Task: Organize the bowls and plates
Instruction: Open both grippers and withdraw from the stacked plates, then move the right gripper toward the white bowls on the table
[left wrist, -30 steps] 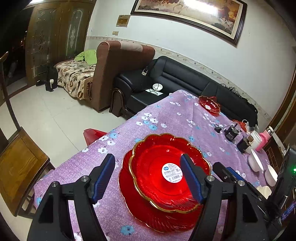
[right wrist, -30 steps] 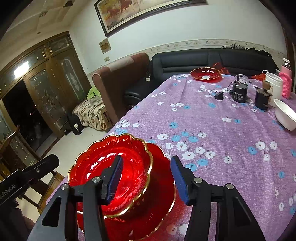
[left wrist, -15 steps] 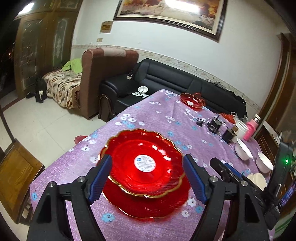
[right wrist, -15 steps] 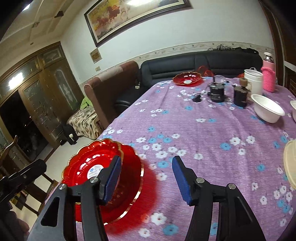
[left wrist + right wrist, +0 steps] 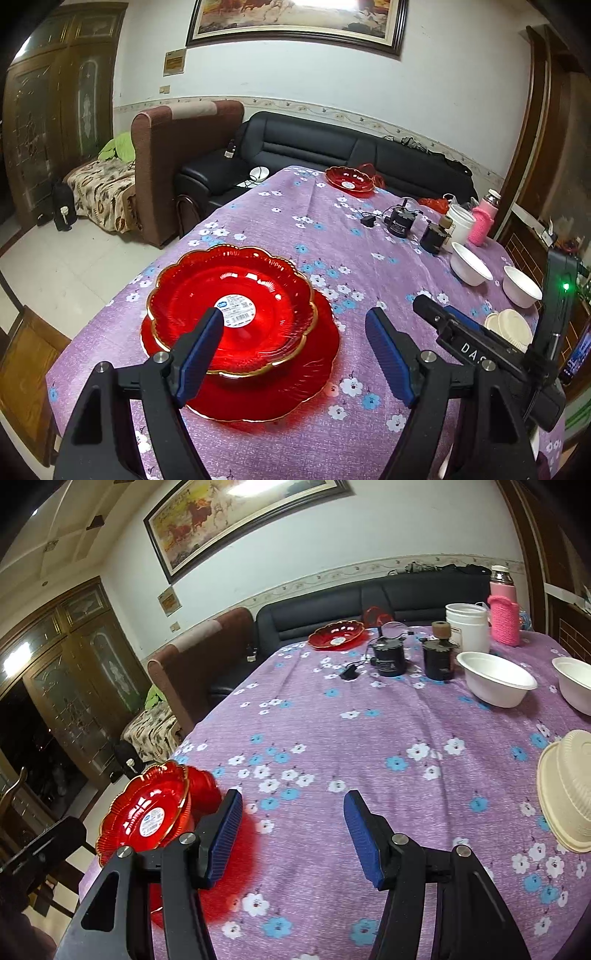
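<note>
Both grippers: black frames, silver screws, ribbed blue fingers (image 5: pixel 199 354); one body bears white letters, seemingly "DAS".

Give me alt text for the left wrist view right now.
Two stacked red plates sit at the near edge of a purple floral tablecloth, with the open, empty left gripper just right of them. A third red plate lies at the far end; white bowls stand right.

Left gripper (image 5: pixel 295 332) is held tilted downward, jaws apart, nothing gripped between them. Right gripper (image 5: pixel 291 818) is likewise angled down, jaws parted and empty.
</note>
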